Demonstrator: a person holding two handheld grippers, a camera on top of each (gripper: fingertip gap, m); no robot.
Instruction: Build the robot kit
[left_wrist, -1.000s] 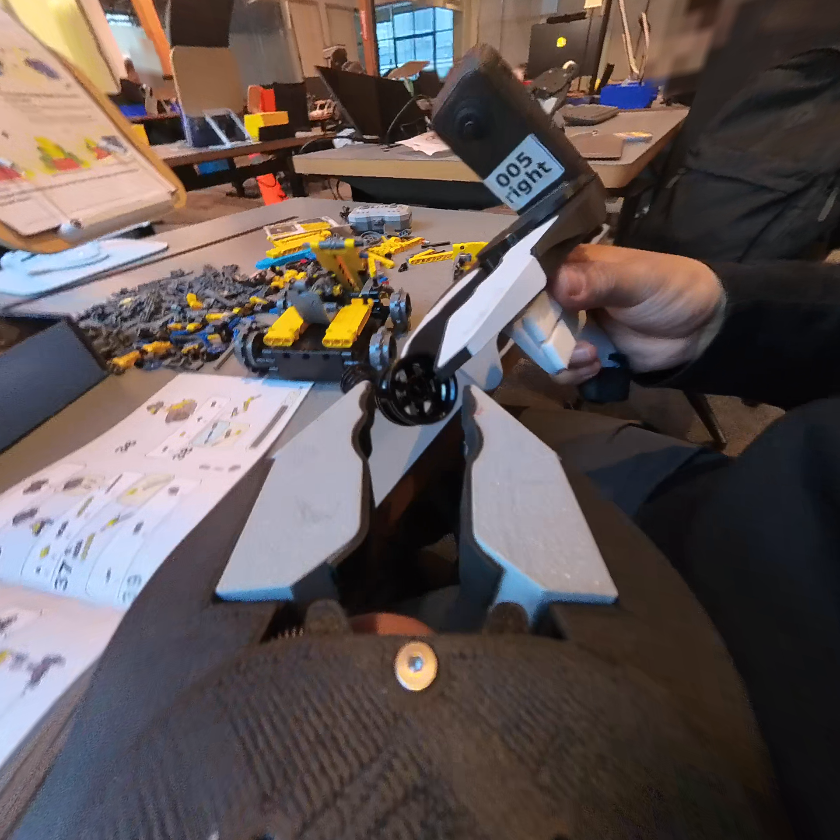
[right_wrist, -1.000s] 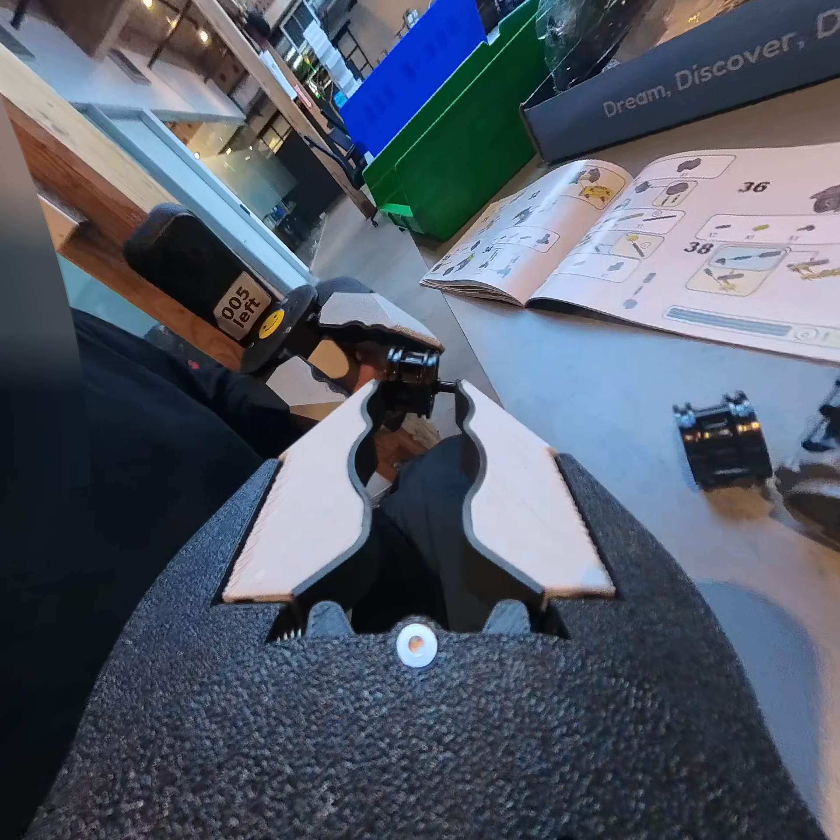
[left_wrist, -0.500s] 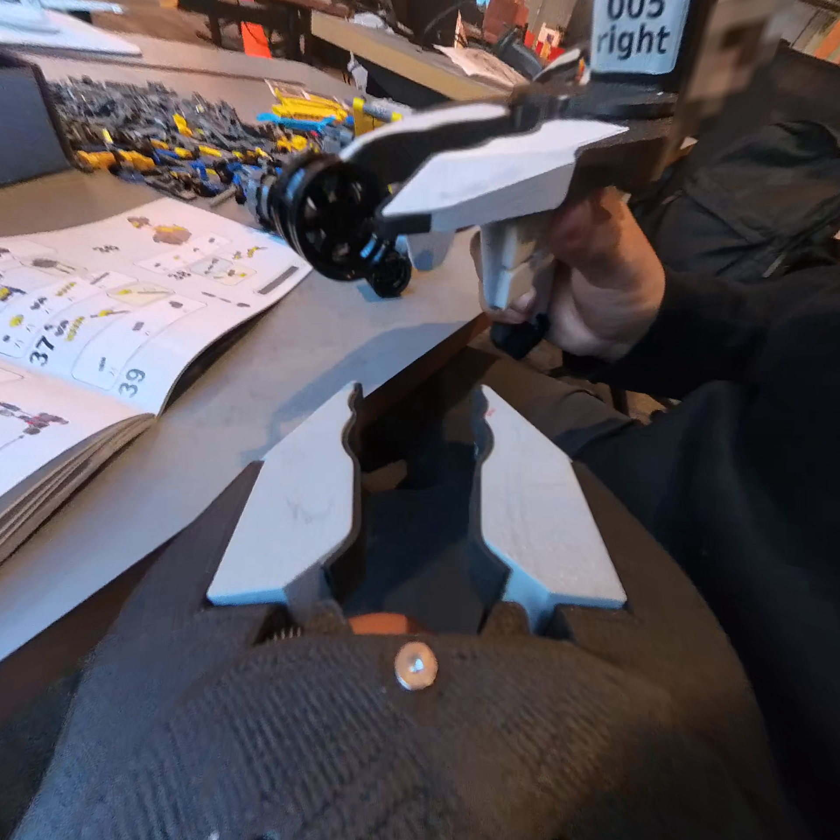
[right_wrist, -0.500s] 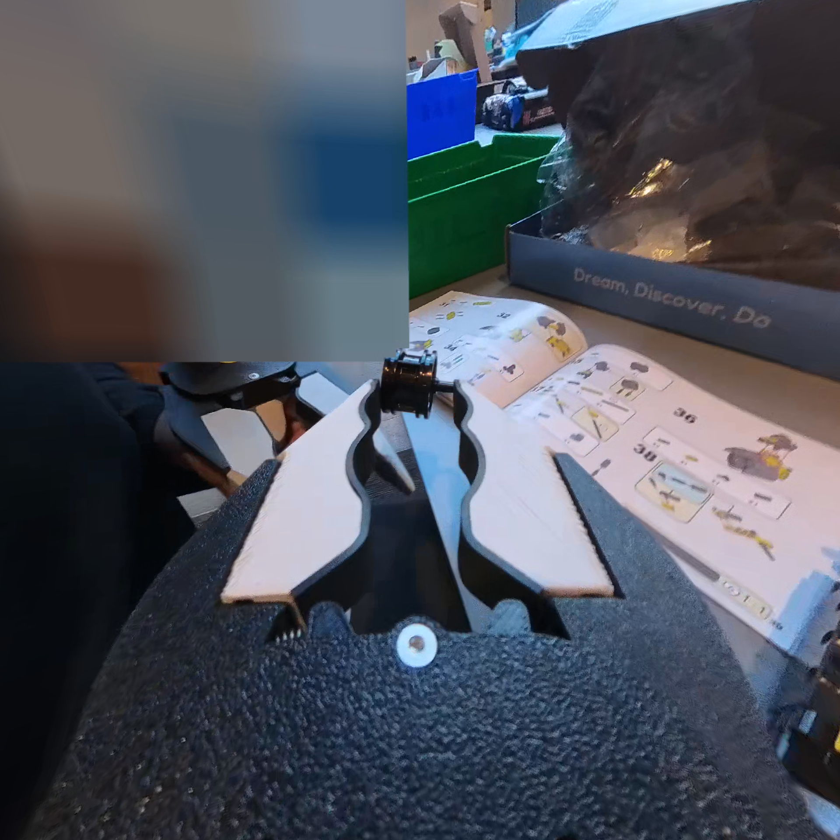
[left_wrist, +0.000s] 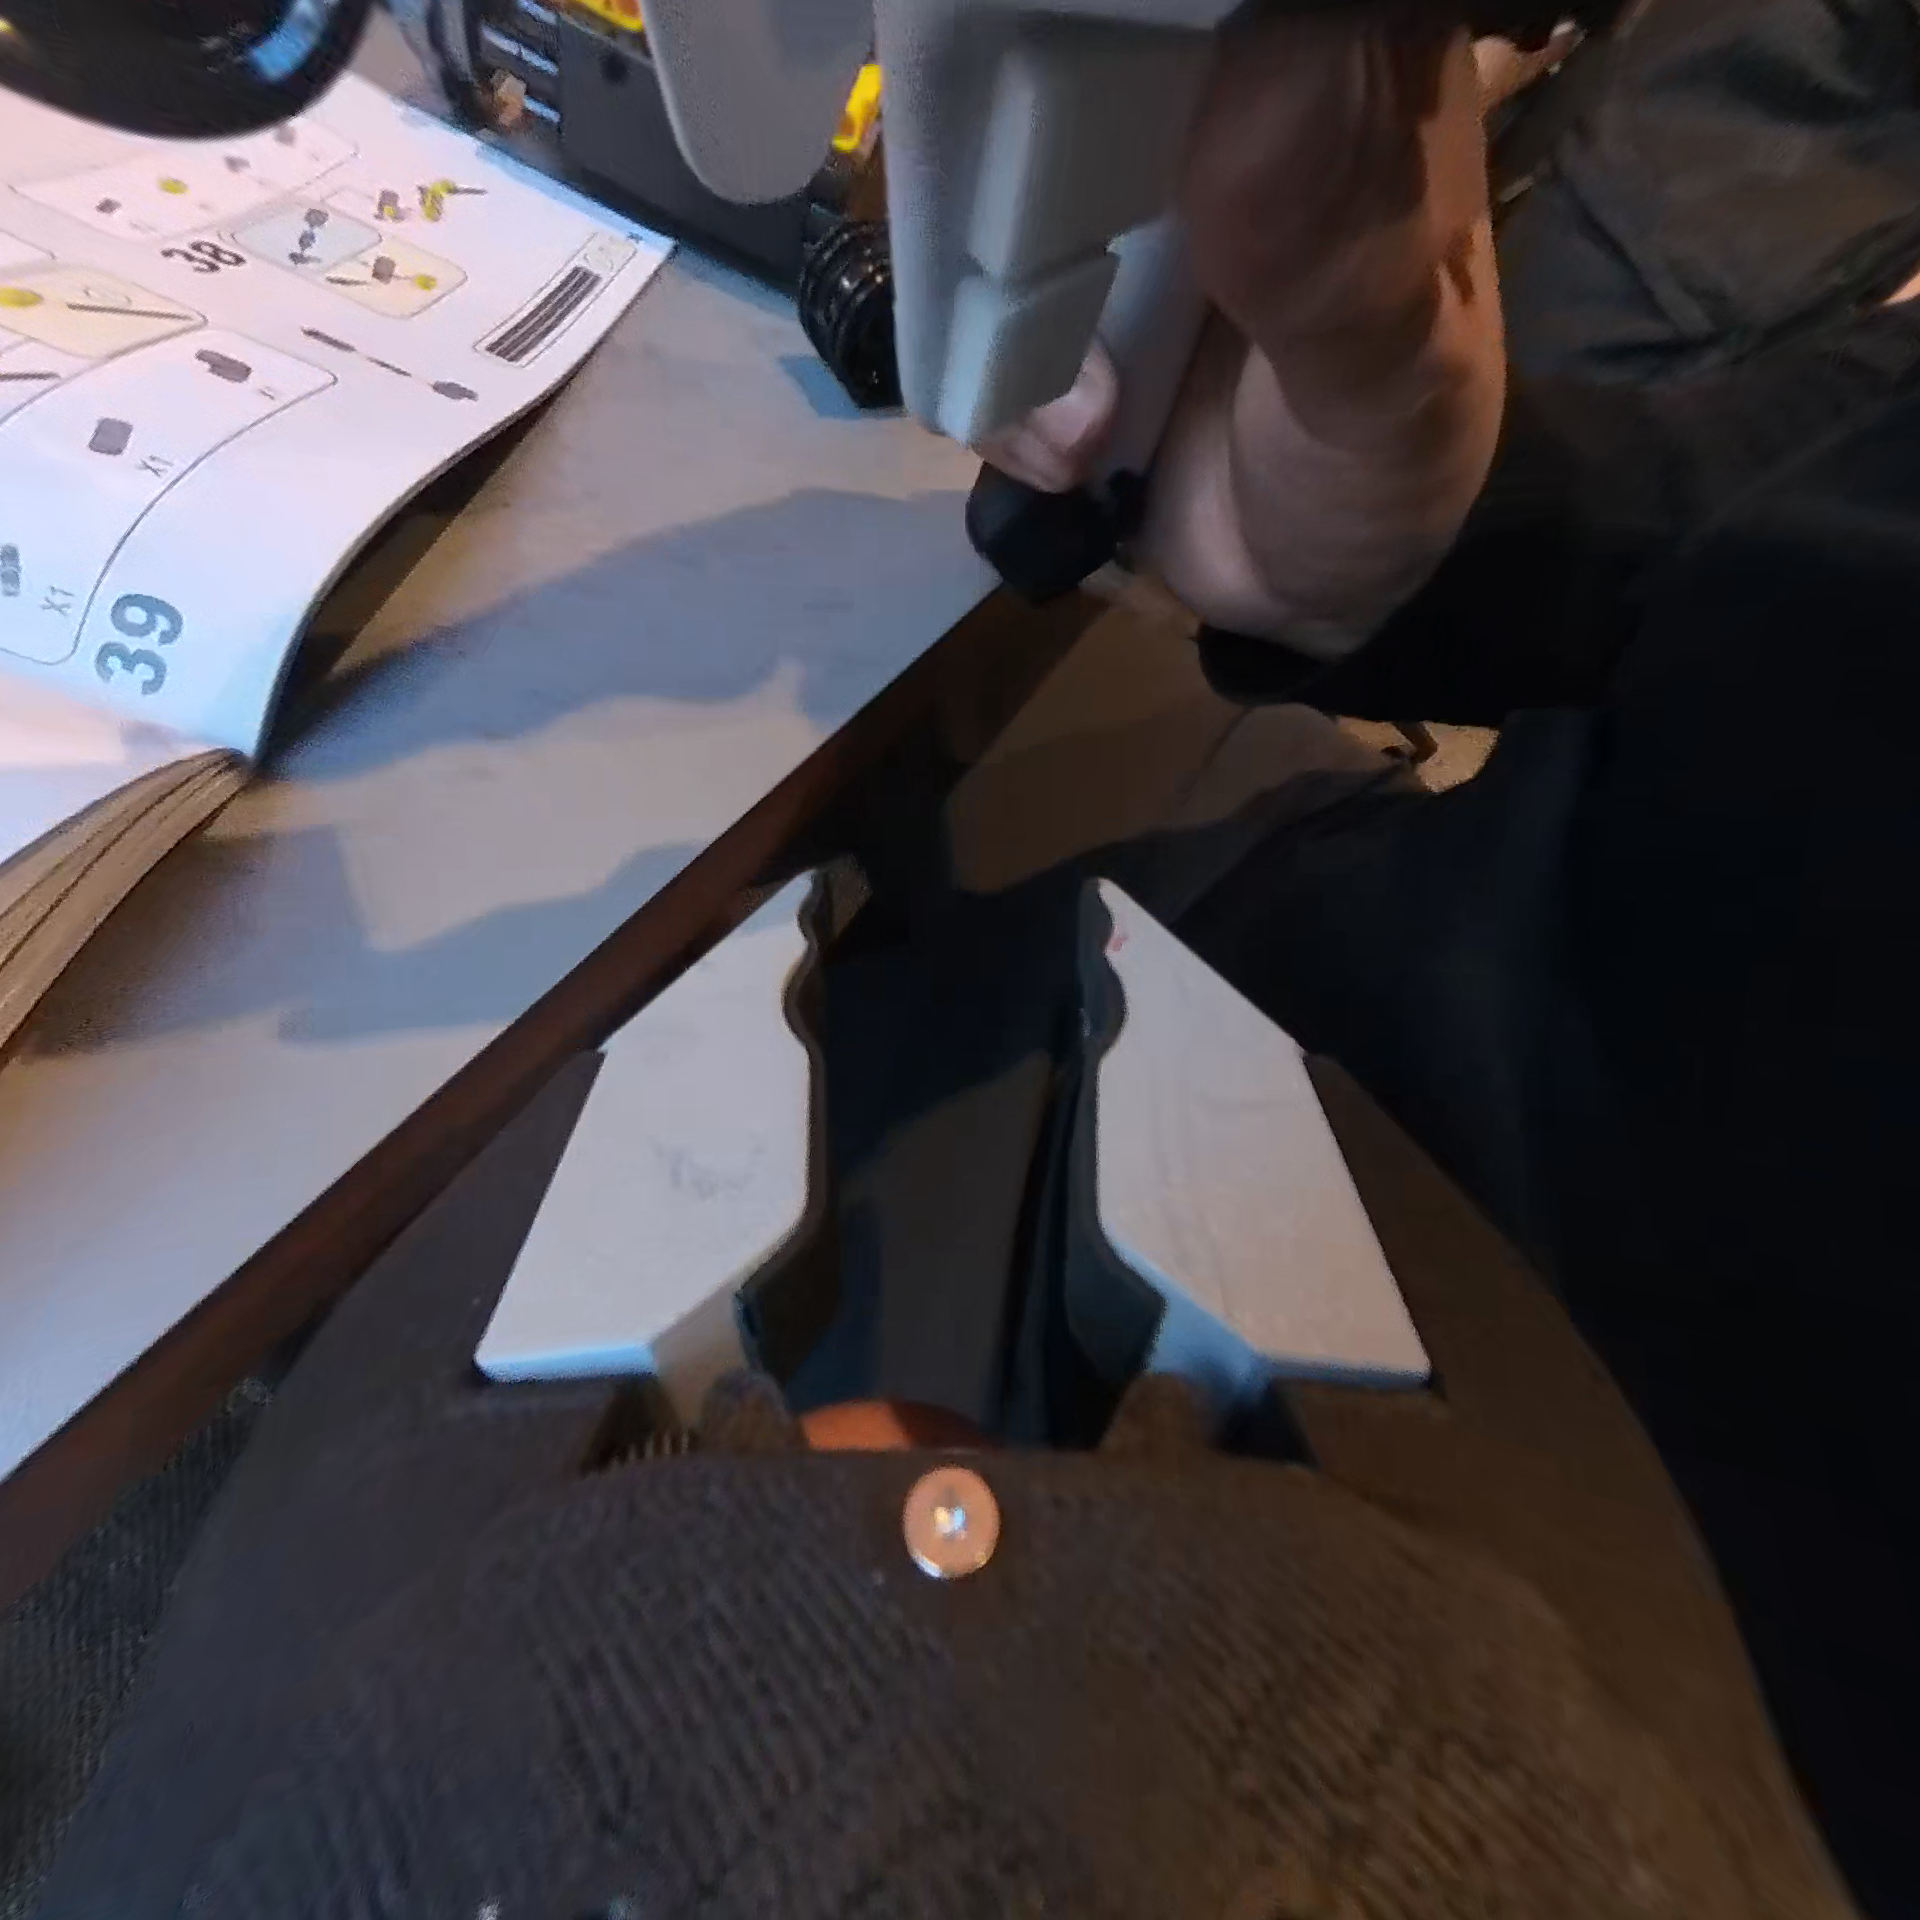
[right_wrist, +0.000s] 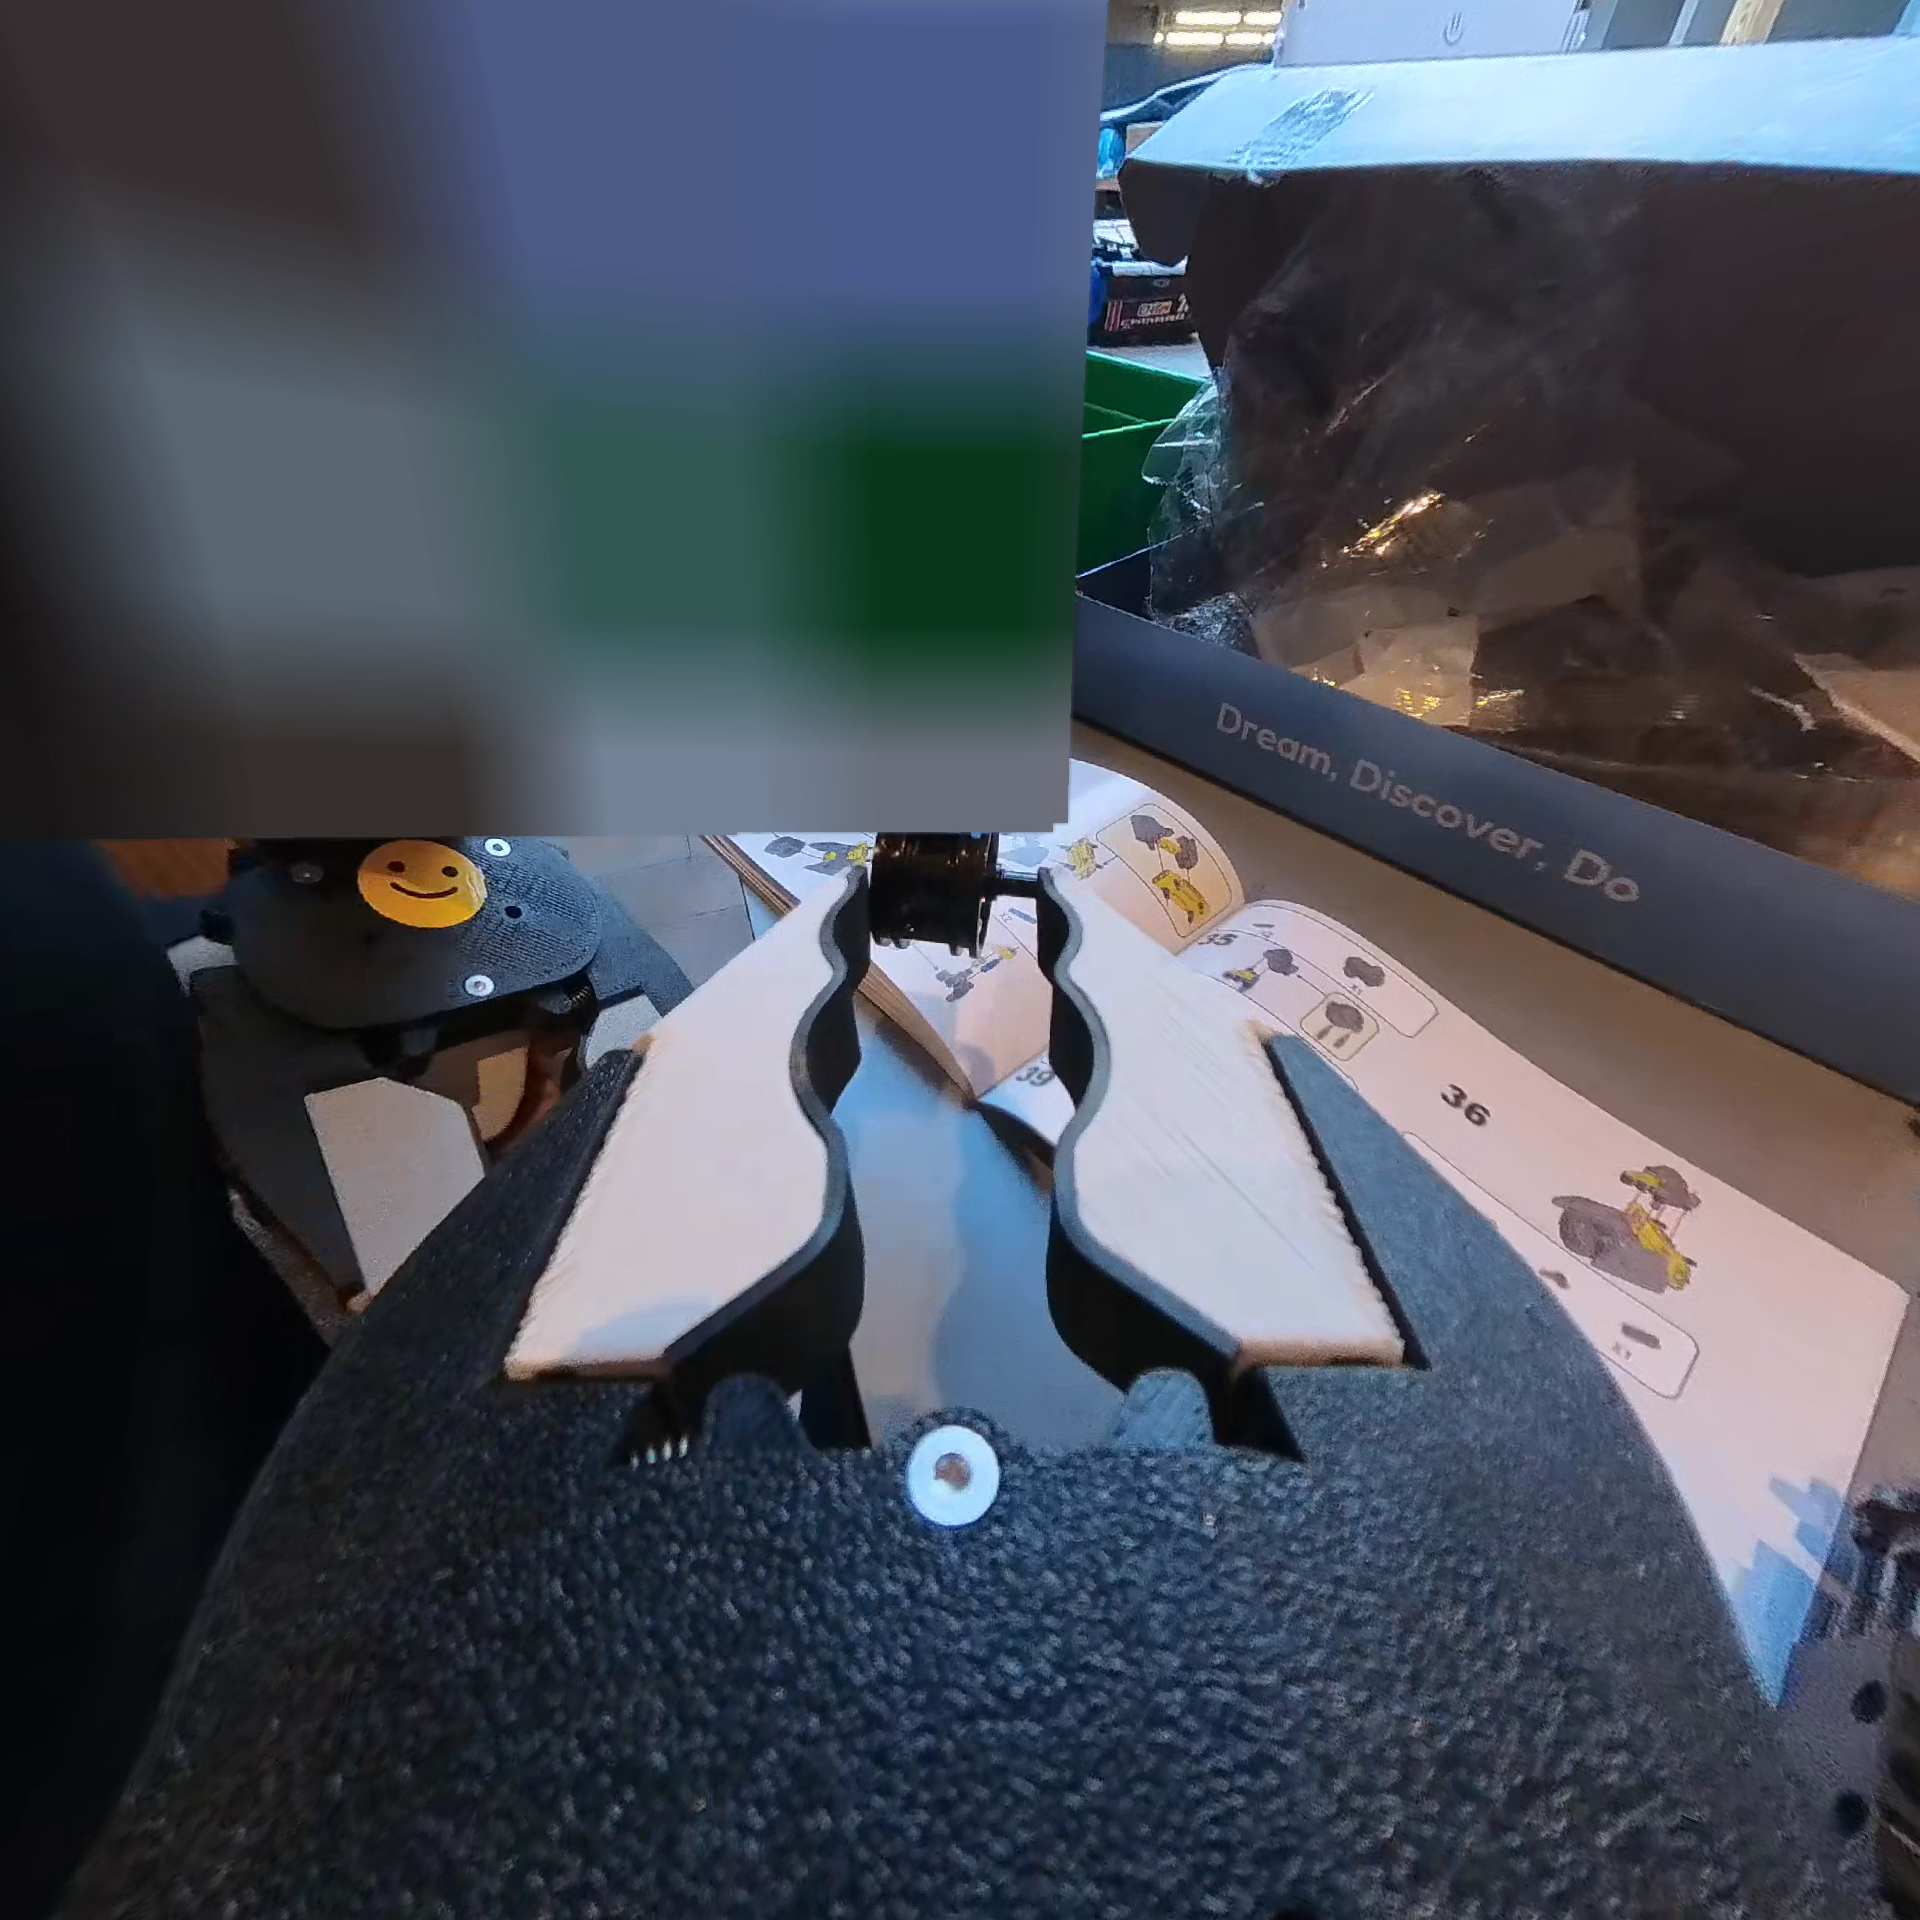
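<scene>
The left gripper hung empty just off the near edge of the grey table, its 2 jaws apart with only dark clothing behind the gap. Just beyond it, a hand wrapped the handle of the right gripper, which was held over the table. That gripper's jaws were clamped on a small black wheel, pinched at the very fingertips, one tip against the rim side and the other against a short black axle stub. The wheel looked glossy, ribbed and hard. An open instruction booklet lay flat on the table beneath it. Near the booklet's corner sat 1 more black wheel, touching the table. Farther off stood a dark box holding crumpled clear plastic bags, with a green bin behind
</scene>
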